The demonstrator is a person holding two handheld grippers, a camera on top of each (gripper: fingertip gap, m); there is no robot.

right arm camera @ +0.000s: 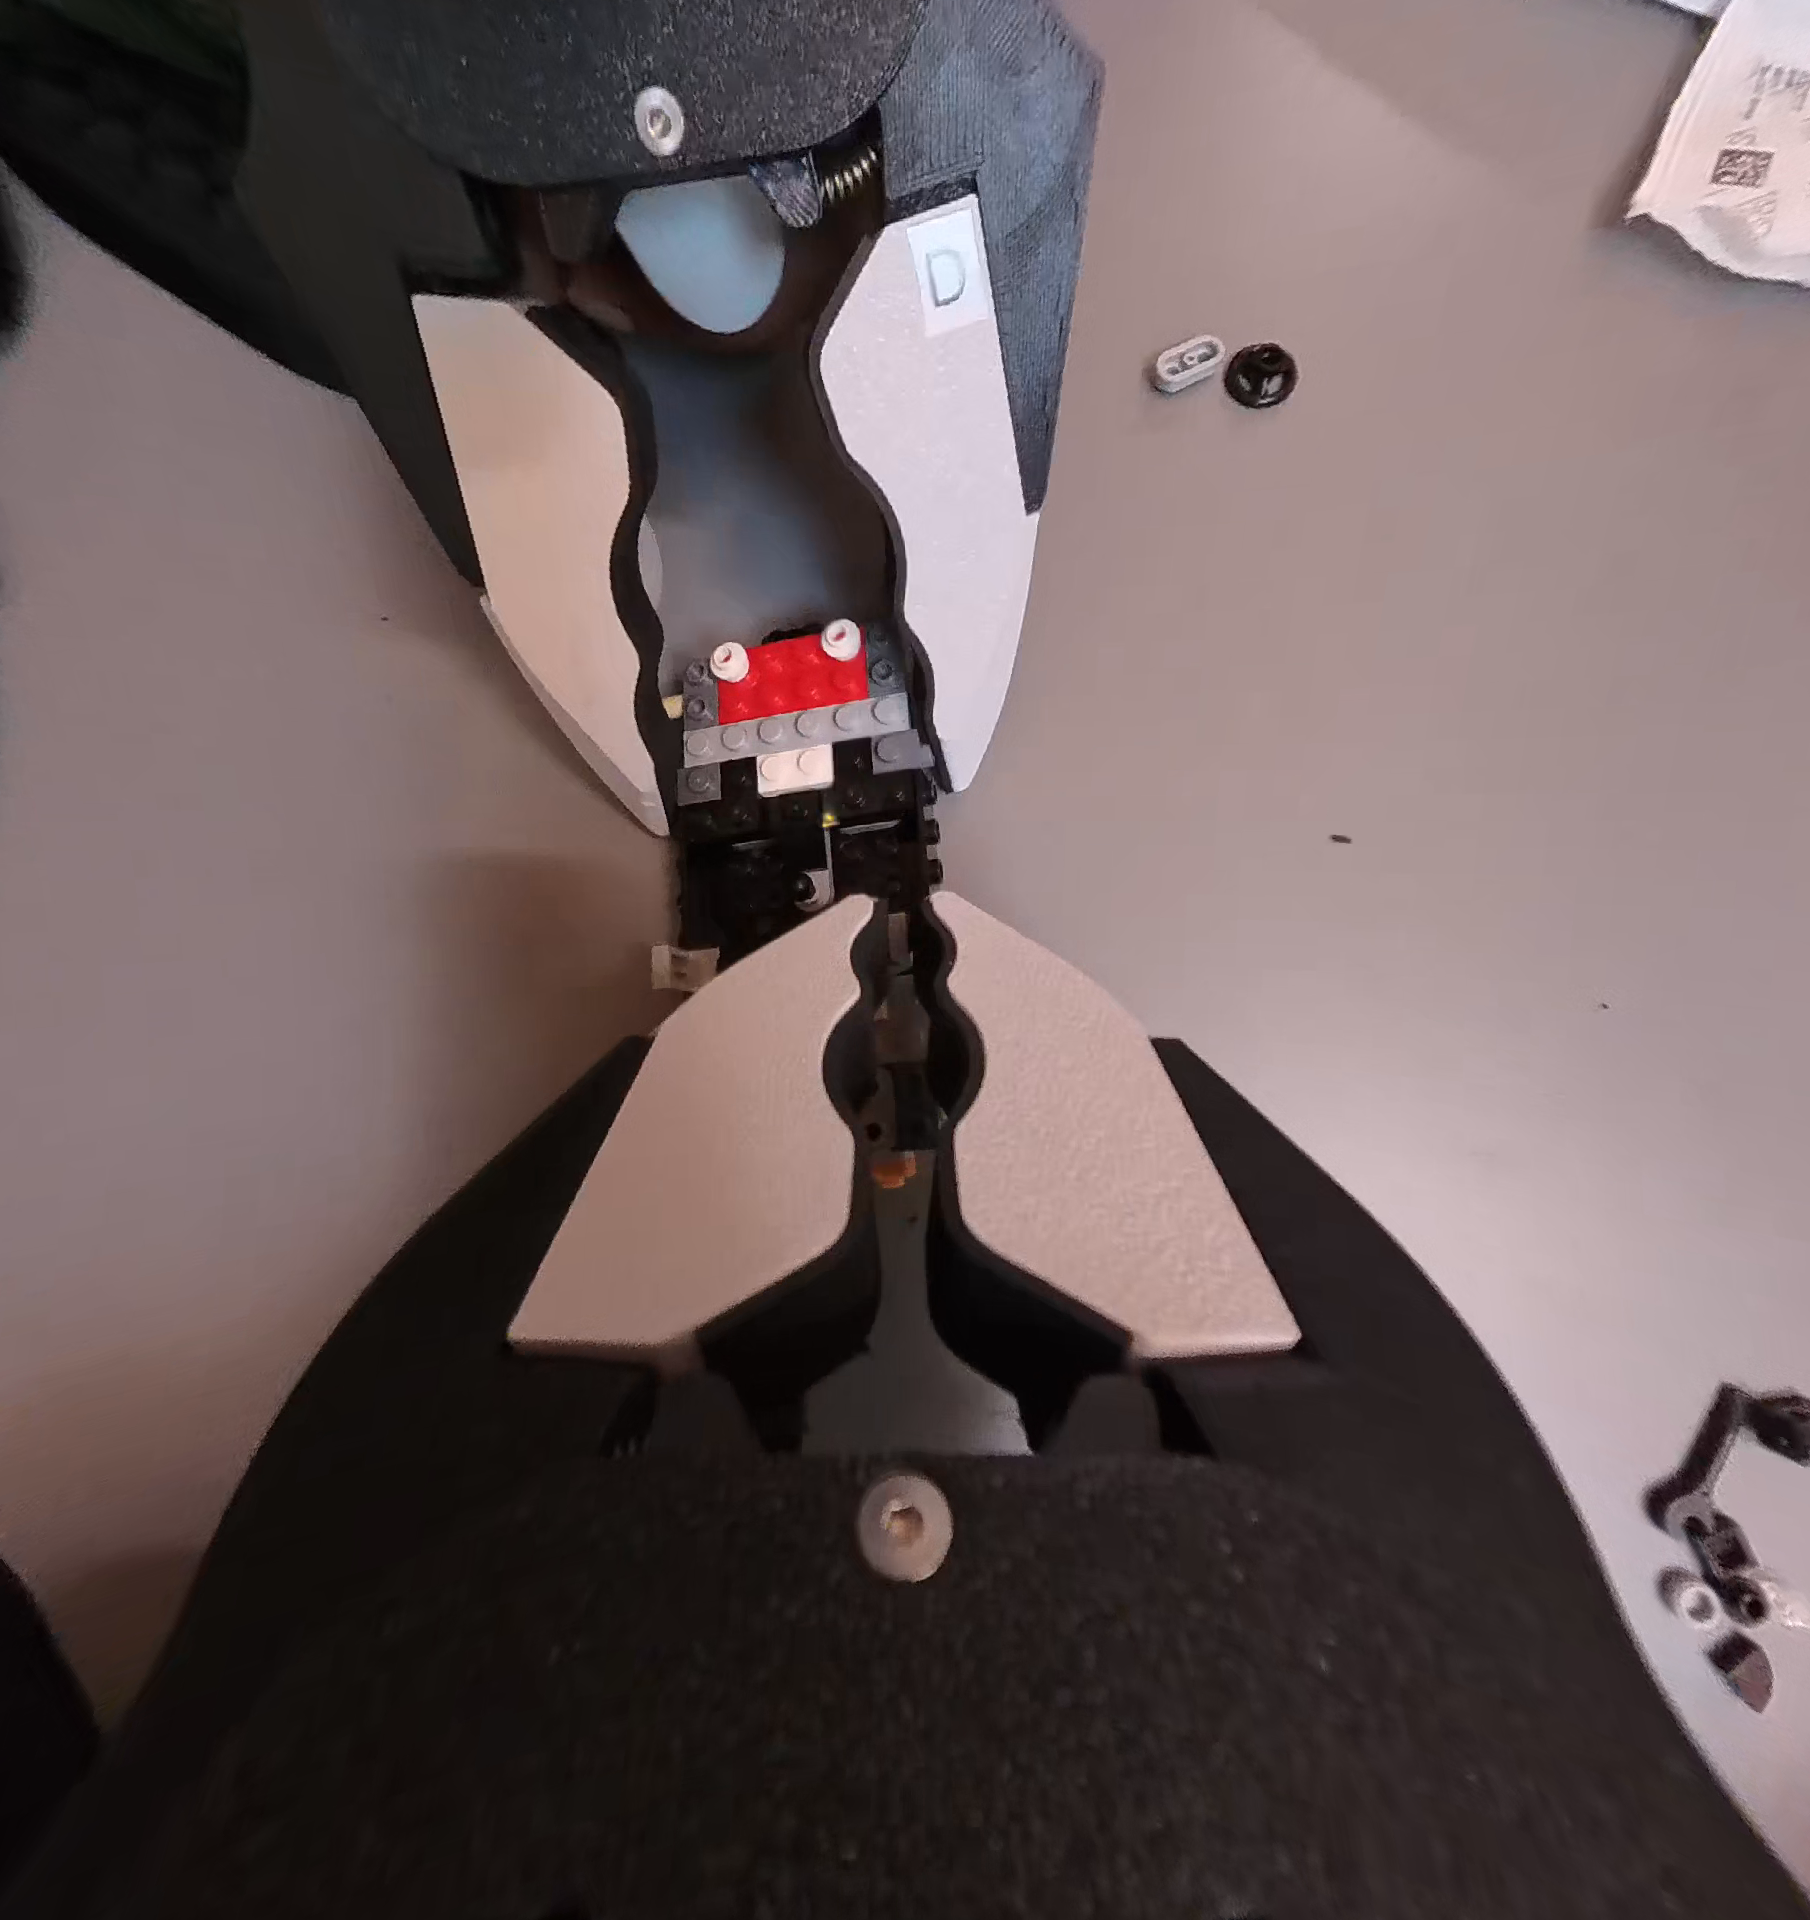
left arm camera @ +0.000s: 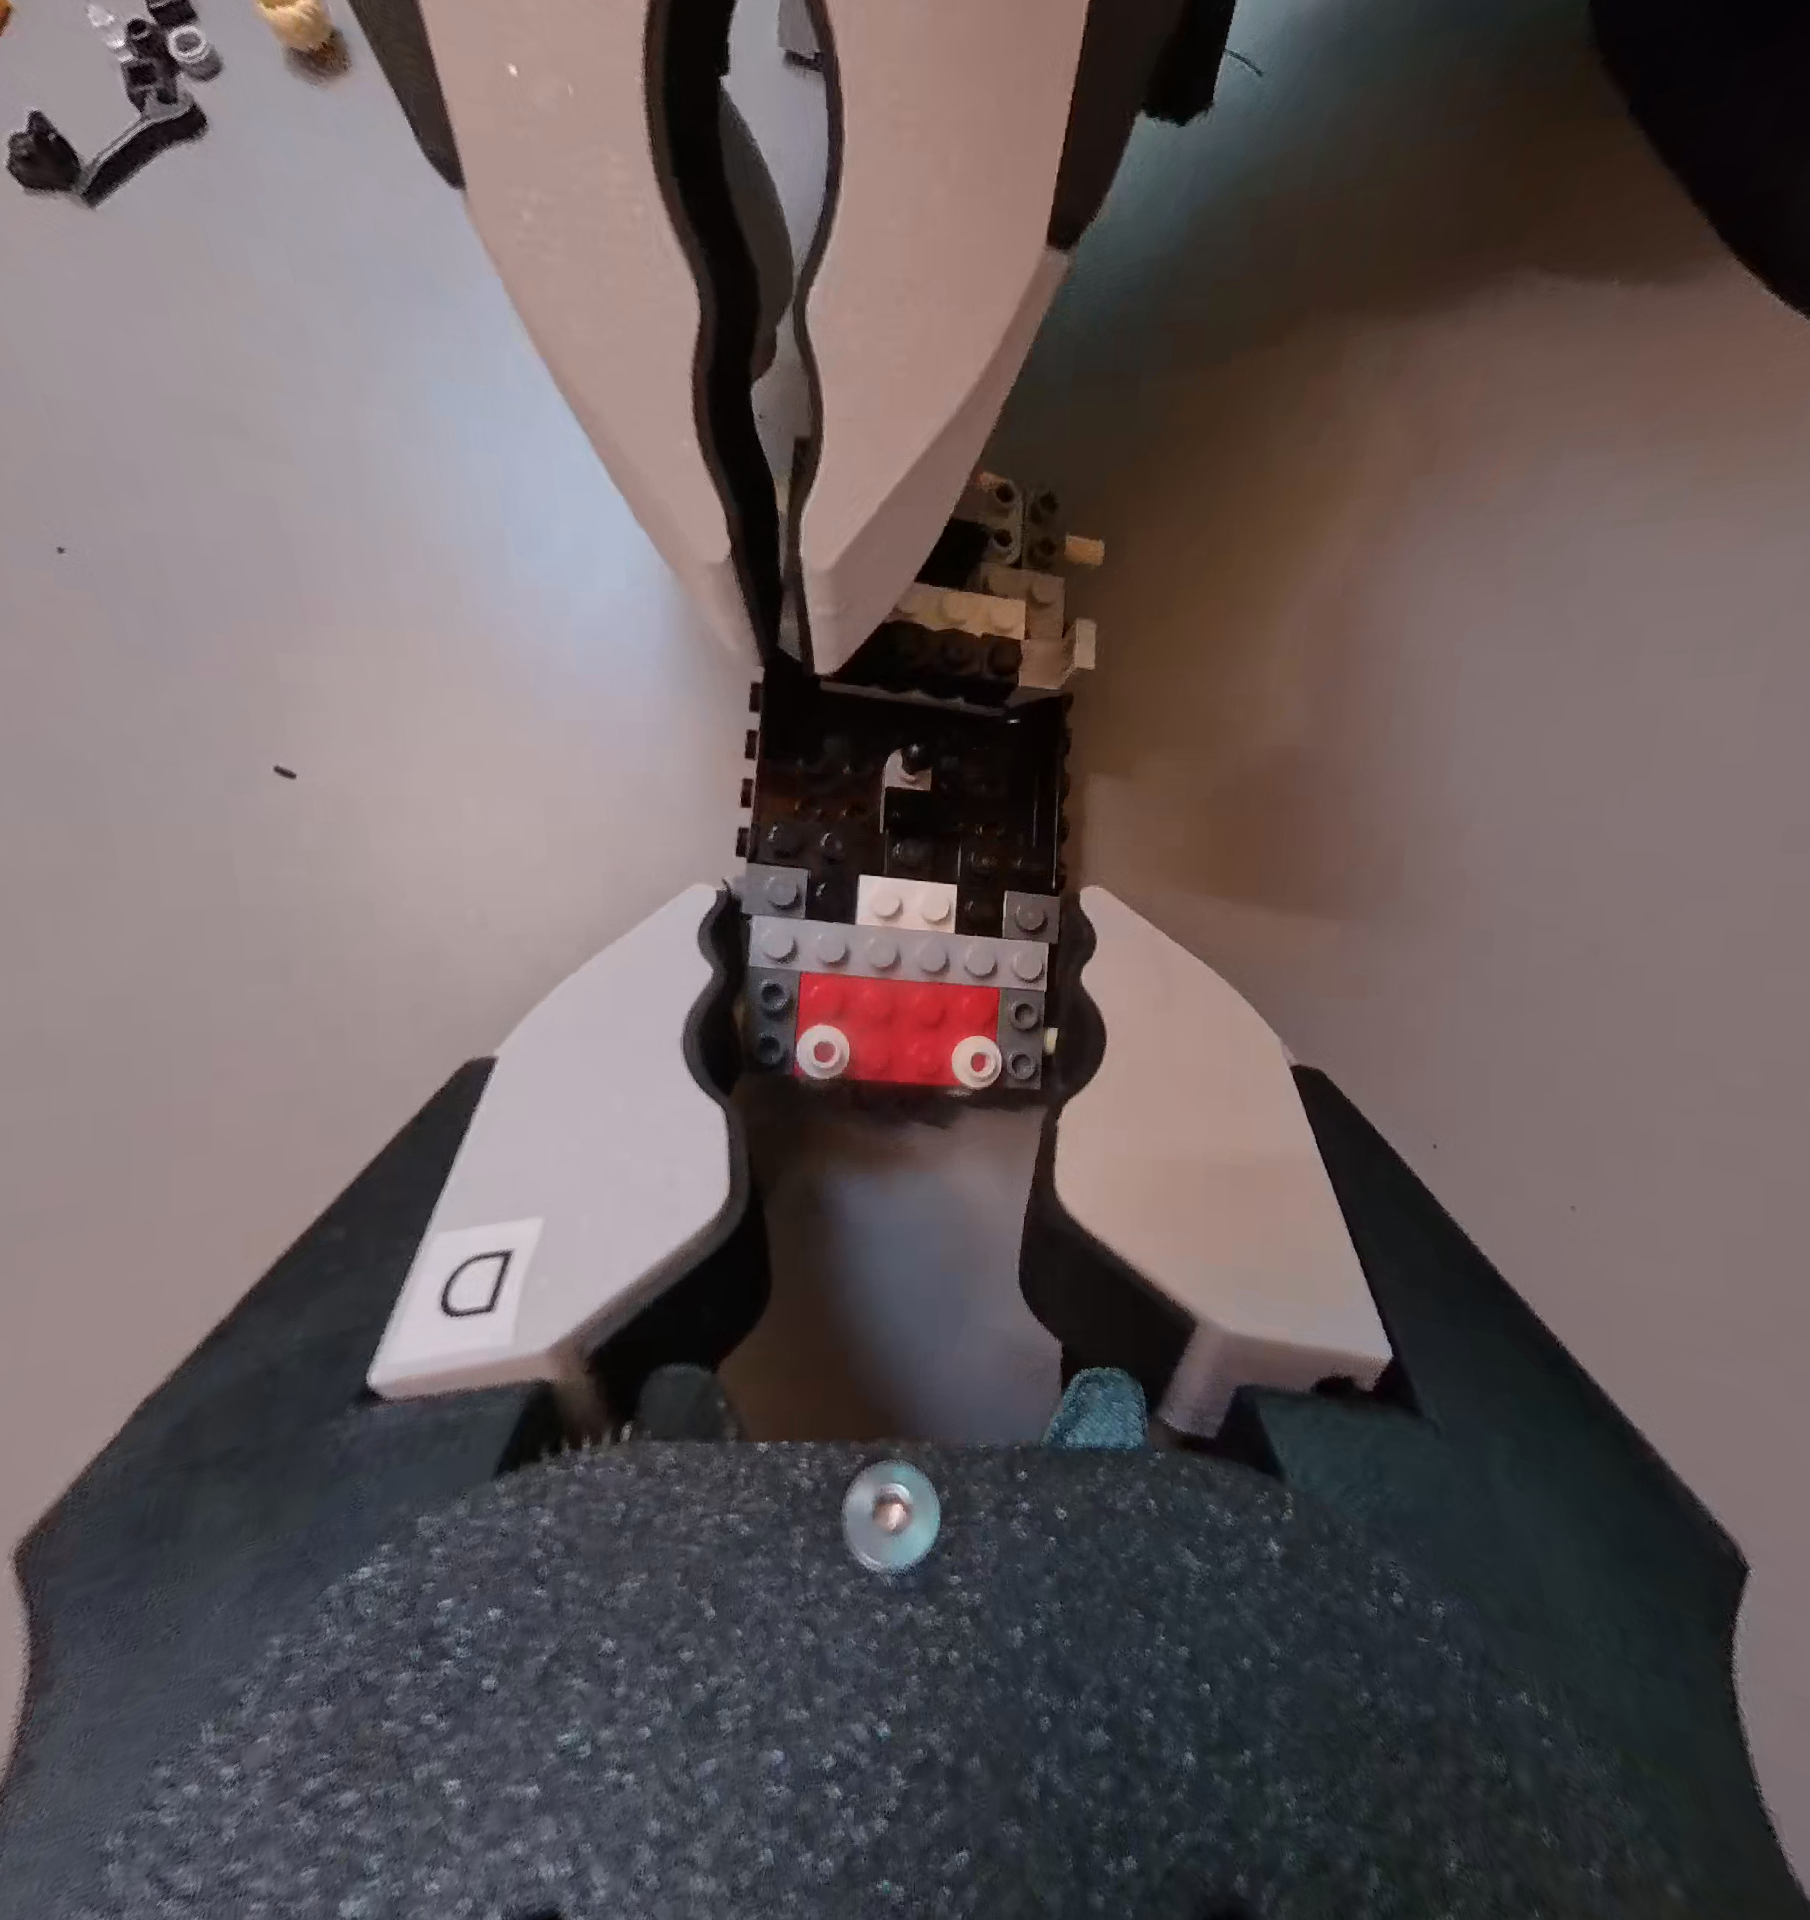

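Note:
A brick model, mostly black with a red plate, grey plates and two white round studs at the near end, is held between both grippers above the grey table. My left gripper is shut on the model's red and grey end, with a pad against each side. It also shows in the right wrist view, at the top, around the same end of the model. My right gripper is shut on a thin black side wall at the model's other end. It enters the left wrist view from the top.
Loose black pieces and tan pieces lie at the top left. In the right wrist view a small grey piece, a black round piece, a printed paper sheet and more black pieces lie to the right. There is about 5 centimeters between the tips of the two grippers. It is some 11 centimeters from my left tips to the small grey piece.

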